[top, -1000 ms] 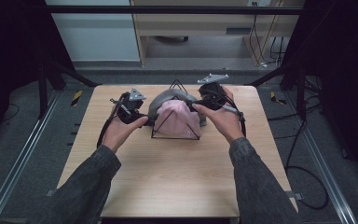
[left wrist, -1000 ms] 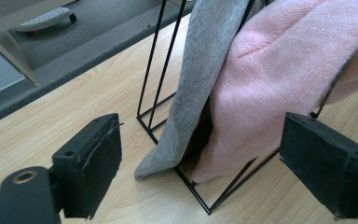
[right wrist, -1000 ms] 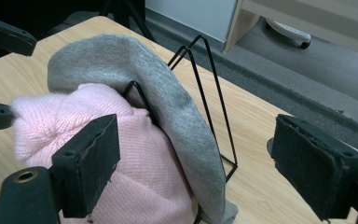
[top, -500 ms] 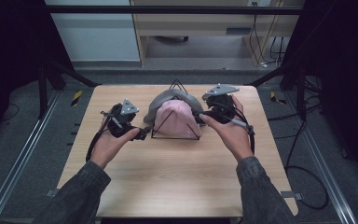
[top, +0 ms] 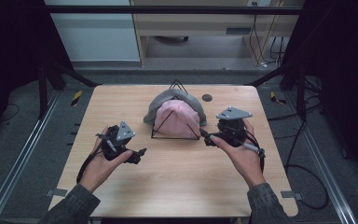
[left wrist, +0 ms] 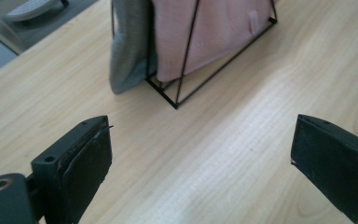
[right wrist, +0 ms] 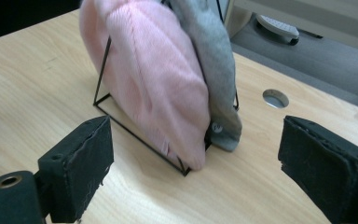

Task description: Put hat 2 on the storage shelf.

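Both my tools released, jaws just widened, nothing between: left tool (top: 140, 153) and right tool (top: 206, 136) flank the pink hat (top: 177, 119) on its wire stand (top: 161, 123), apart from it.

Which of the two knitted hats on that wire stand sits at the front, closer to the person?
The pink hat. It hangs on the near side of the black wire stand, while the grey hat drapes behind it, toward the table's far edge.

You see the pale wooden worktop (top: 177, 177) with a round hole (top: 207, 97) near its far edge; cables (top: 261, 37) hang beyond.
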